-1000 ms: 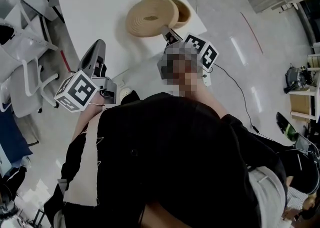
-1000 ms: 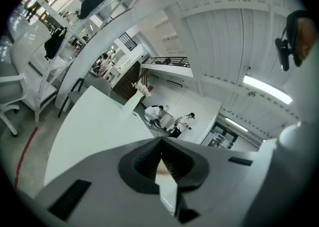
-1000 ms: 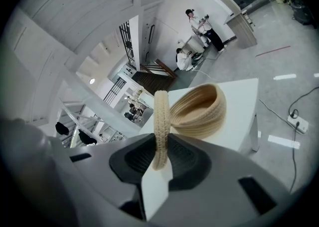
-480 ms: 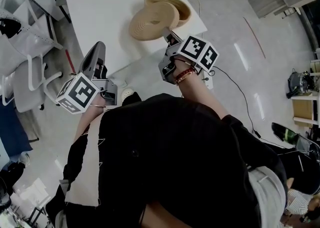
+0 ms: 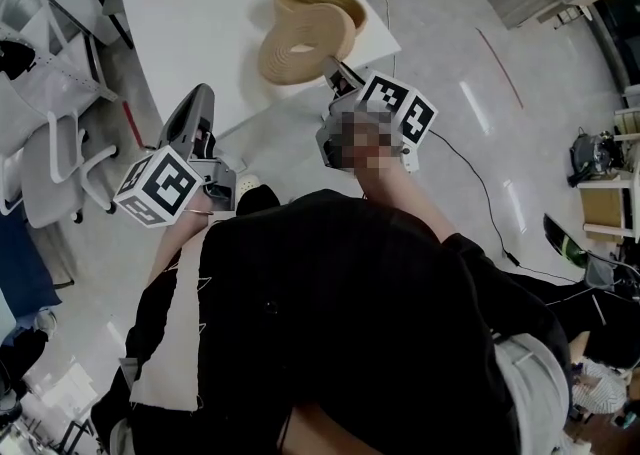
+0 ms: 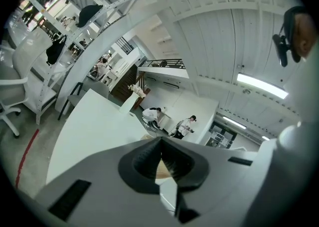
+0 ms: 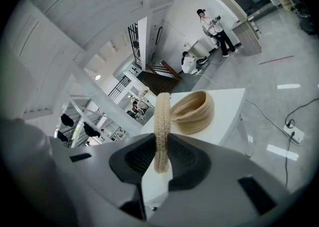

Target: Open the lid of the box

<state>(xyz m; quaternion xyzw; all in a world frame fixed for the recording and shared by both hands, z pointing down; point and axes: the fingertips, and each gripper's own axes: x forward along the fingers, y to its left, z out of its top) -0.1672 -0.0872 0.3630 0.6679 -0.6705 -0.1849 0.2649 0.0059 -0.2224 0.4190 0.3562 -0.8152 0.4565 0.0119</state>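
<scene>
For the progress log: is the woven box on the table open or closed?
Open. The right gripper is shut on the lid, held edge-on and lifted off the box, whose rim is uncovered.

Showing coarse, matt woven fibre on lid (image 7: 162, 126) and box (image 7: 194, 112); showing smooth white finish on the table (image 7: 227, 106) under the box.

Left of box (image 5: 335, 3): counter (image 5: 200, 13) bare, free passage to its far edge.
Near side of box: lid (image 5: 295, 43) stands tilted, clamped in right gripper (image 5: 335, 71); approach blocked.
Near-left of box: left gripper (image 5: 197, 103), jaws together, over counter's edge, well apart.
Far left of box: chairs (image 5: 50, 143) crowd the aisle.
Right of box: floor (image 5: 450, 43) open; cable (image 5: 470, 168) crosses it.
</scene>
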